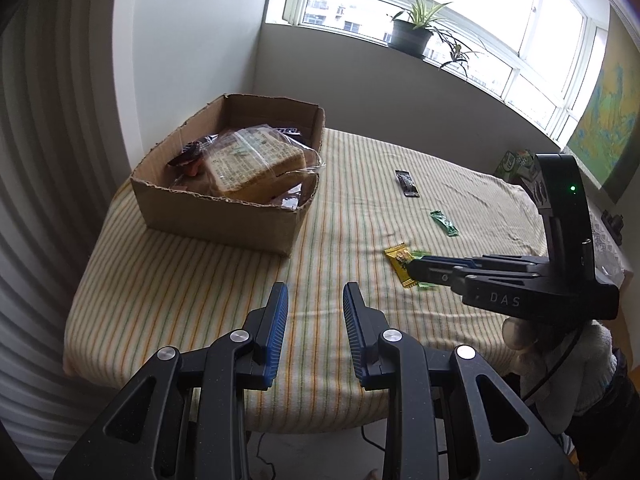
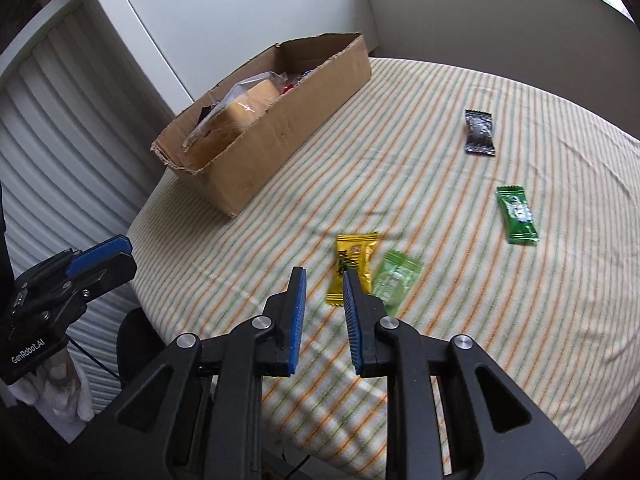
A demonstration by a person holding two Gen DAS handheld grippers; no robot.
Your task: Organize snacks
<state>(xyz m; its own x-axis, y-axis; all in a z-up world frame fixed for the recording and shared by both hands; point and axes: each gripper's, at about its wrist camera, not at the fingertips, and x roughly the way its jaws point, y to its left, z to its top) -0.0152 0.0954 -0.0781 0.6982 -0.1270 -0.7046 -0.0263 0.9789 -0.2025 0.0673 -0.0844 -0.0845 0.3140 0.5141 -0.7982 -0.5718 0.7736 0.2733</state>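
We hold our left fingers (image 1: 315, 296) low over the near edge of the counter (image 1: 200, 280), which is covered in a striped cloth; they stand a little apart with nothing between them. Our right fingers (image 2: 323, 276) are at their narrowest, a slim gap showing between the blue pads and nothing gripped in it, and they hang just above the near snacks. The right-hand pad's tip overlaps the yellow packet (image 2: 353, 266) in the right wrist view, though we cannot tell whether it touches. Just beside the yellow packet, on its right, lies a pale green packet (image 2: 394, 280). Further out and well apart are a dark green packet (image 2: 517, 215) and, beyond it, a black packet (image 2: 479, 133).

At the far left of the counter stands the cardboard box (image 2: 280, 132), open at the top and already holding a wrapped loaf (image 1: 250, 164) and other wrapped snacks.

We judge that we are at the picking-up step for one of the loose packets, most likely the yellow one, with four left on the cloth. The next move calls for spreading the right fingers, setting them astride the thin packet, closing without catching the cloth or the pale green neighbour, then carrying it to the box.
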